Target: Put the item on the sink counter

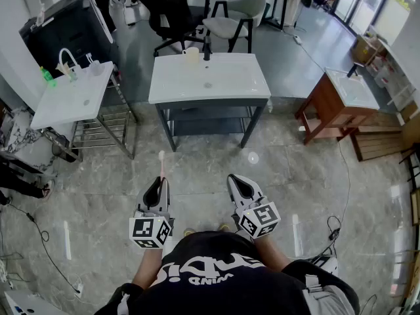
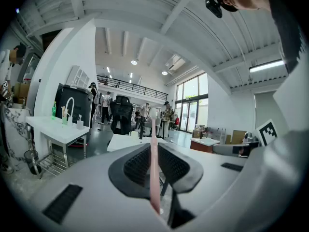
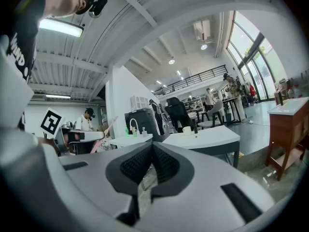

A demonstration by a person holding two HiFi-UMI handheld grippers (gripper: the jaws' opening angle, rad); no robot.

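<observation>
A pink toothbrush with a white head sticks forward out of my left gripper, which is shut on its handle. In the left gripper view the toothbrush stands upright, pinched between the two dark pads. My right gripper is beside it, shut with nothing in it; its pads meet in the right gripper view. Both grippers hang over the floor, well short of the white sink counter straight ahead. That counter carries a cream cup and a black faucet at its far edge.
A second white sink counter stands at the left with a white faucet and a green bottle. A wooden sink cabinet is at the right. Chairs stand behind the middle counter. Cables lie on the tiled floor.
</observation>
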